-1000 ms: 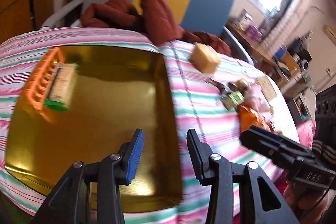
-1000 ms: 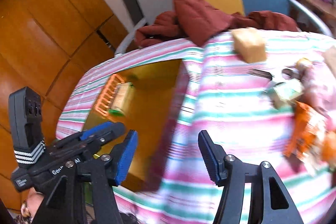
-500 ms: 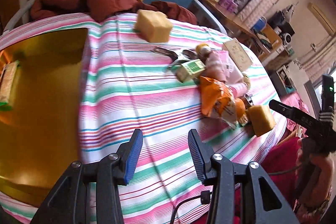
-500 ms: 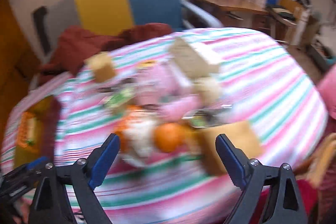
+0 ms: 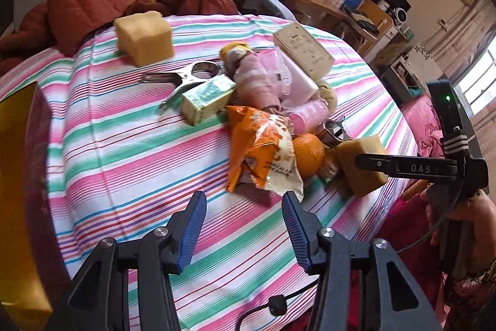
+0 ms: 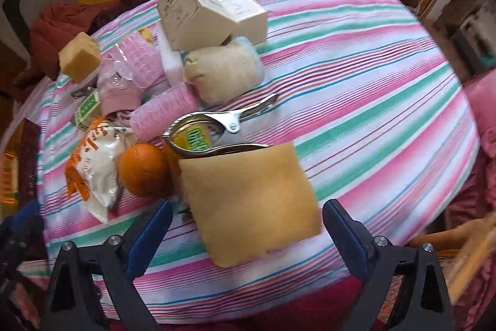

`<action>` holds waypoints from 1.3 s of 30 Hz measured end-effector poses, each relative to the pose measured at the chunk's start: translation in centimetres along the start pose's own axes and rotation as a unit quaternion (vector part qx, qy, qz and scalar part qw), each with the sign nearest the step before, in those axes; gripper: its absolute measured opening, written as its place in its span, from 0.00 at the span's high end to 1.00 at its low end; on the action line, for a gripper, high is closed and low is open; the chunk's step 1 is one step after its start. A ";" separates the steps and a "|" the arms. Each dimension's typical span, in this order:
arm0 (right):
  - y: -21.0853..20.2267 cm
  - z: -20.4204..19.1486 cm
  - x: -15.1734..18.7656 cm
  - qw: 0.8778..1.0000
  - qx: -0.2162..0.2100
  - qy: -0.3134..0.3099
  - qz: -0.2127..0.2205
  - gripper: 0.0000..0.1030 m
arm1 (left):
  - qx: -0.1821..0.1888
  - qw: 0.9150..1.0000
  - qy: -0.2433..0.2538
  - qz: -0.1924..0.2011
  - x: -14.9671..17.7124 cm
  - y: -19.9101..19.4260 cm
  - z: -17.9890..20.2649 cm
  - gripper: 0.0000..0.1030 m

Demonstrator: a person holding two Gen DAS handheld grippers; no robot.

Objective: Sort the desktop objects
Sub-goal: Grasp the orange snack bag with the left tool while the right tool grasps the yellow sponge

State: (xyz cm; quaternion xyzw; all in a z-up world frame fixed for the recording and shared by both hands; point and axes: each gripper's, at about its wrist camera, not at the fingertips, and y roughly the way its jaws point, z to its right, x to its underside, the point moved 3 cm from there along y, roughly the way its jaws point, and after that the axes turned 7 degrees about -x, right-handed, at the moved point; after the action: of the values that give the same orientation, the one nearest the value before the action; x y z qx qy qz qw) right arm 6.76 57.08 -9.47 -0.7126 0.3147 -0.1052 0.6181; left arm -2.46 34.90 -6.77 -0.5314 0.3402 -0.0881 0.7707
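Observation:
A pile of objects lies on the striped tablecloth point(image 5: 130, 145): an orange snack bag point(image 5: 263, 148), an orange point(image 6: 144, 169), a green box point(image 5: 206, 100), metal tongs point(image 5: 183, 79), a pink hair roller point(image 6: 164, 110), a metal squeezer point(image 6: 217, 129) and cream boxes point(image 6: 198, 11). A tan sponge point(image 6: 251, 197) lies at the near edge, between the wide-open fingers of my right gripper point(image 6: 246, 233). My left gripper point(image 5: 245, 225) is open and empty, just short of the snack bag. A second sponge point(image 5: 144, 36) sits at the far edge.
The gold tray point(image 5: 15, 163) lies at the far left. A chair with red-brown cloth point(image 5: 80, 5) stands behind the table. A rolled beige sock point(image 6: 223, 73) lies in the pile. A cluttered desk point(image 5: 325, 2) is at the back right.
Both grippers swung right, away from the gold tray toward the pile. The right gripper closed in on the near sponge, which now sits between its open fingers.

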 end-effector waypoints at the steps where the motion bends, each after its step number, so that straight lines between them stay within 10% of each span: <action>1: 0.4 0.2 -0.1 1.000 -0.006 0.006 -0.007 0.06 | -0.002 1.000 0.003 0.001 -0.2 0.2 0.3 0.49; 9: 0.2 0.5 0.1 0.998 -0.059 0.014 -0.003 0.26 | -0.021 0.999 0.026 -0.004 -1.8 2.2 2.3 0.48; 16: -0.9 1.0 0.7 0.995 -0.092 0.028 0.022 0.27 | -0.062 0.995 0.080 -0.003 -2.7 4.4 4.2 0.43; 39: -1.4 1.9 0.1 0.993 -0.109 0.036 0.036 0.27 | -0.039 0.999 0.022 -0.008 -2.4 7.1 1.9 0.46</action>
State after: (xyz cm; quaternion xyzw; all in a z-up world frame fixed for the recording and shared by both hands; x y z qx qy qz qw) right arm 8.30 58.61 -8.56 -0.7600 0.3713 -0.0736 0.5283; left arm -4.66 40.52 -11.62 -0.5616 0.3562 -0.0928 0.7410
